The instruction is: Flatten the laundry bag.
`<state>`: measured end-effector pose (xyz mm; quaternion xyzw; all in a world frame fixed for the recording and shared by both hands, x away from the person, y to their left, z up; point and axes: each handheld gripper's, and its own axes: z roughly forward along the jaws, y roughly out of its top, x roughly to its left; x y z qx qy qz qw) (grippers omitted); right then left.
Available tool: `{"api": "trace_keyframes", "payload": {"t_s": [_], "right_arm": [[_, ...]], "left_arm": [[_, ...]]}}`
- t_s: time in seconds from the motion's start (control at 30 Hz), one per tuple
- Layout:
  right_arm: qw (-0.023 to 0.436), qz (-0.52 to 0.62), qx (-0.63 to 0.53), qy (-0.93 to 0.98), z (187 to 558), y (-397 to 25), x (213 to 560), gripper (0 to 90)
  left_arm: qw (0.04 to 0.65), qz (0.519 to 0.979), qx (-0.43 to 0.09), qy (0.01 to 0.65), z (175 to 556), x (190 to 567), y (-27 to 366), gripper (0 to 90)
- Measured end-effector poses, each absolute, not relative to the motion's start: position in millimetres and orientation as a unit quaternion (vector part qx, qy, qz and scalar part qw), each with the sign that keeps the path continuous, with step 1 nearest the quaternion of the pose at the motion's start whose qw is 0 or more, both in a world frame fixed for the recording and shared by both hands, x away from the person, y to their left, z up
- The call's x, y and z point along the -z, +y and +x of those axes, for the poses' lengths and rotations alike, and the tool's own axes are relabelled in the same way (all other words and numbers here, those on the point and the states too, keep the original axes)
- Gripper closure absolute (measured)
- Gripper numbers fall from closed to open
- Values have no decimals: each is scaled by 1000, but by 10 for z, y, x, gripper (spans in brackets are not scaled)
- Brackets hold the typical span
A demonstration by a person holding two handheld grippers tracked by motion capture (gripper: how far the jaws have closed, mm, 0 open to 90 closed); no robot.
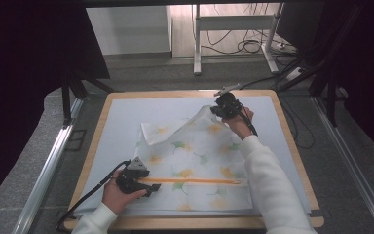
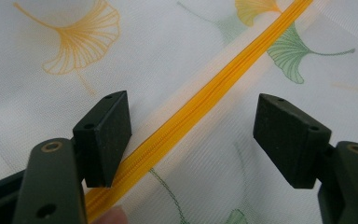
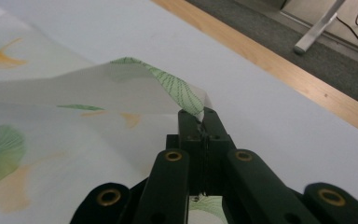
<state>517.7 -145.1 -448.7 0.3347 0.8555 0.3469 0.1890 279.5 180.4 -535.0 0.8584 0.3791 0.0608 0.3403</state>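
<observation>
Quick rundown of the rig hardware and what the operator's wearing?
Both claws are matte black. The left claw has blocky wedge-shaped pads on flat arms with brass-ringed holes; the right claw has the same brass-ringed arms. Each carries a grey three-cornered plate and trails a black cable. The person wears white long sleeves.

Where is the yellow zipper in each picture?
High view: the yellow zipper runs across the near part of the leaf-print cloth, starting at the left claw.
Left gripper view: the zipper crosses slantwise between the open jaws, close to the left jaw.
Right gripper view: no zipper here, just the cloth corner pinched by the right claw.
Shared landmark: the cloth's ginkgo-leaf print.
</observation>
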Motion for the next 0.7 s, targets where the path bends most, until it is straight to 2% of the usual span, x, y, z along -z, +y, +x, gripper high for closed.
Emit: {"api": "trace_keyframes", "payload": {"t_s": [0.23, 0.53, 0.6, 0.7], "right_arm": [[174, 382, -345, 840, 5619, -1621, 4607, 888], [148, 428, -358, 817, 5931, -1734, 4874, 881], [148, 436, -351, 816, 6007, -1736, 4959, 832], [160, 449, -343, 809, 6055, -1762, 4984, 672]], "left_arm": [[342, 857, -59, 380, 2793, 5349, 1803, 280], [344, 855, -59, 383, 2795, 5351, 1802, 281], [344, 856, -59, 382, 2795, 5351, 1803, 281], [347, 854, -58, 384, 2794, 5353, 1801, 281]]}}
